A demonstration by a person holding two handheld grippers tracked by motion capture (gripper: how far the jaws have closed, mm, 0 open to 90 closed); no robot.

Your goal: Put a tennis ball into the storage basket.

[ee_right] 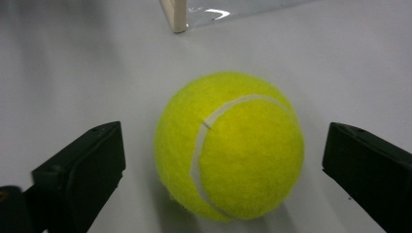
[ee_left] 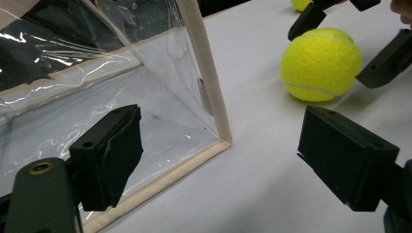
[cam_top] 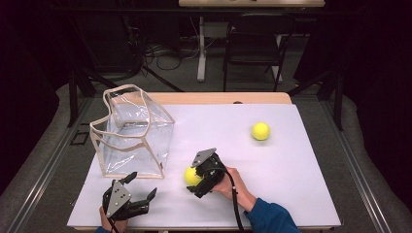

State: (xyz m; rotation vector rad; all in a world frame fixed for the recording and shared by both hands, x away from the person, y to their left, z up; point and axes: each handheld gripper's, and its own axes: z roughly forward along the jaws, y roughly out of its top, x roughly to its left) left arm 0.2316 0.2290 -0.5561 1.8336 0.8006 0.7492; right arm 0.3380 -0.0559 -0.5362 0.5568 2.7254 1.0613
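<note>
Now tennis ball [ee_right: 229,148] is bracketed, untouched, by spread right gripper [ee_right: 221,170]; left gripper [ee_left: 233,160] is held spread nr clear tote bag [cam_top: 131,133].

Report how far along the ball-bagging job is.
Done: nothing; the clear bag looks empty. In hand: the right claw sits open around the near tennis ball, not yet clamped. The left claw waits open by the bag. Left: both balls, including the far tennis ball.

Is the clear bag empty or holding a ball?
Empty: the clear bag shows nothing inside; both tennis balls lie outside on the table.
</note>
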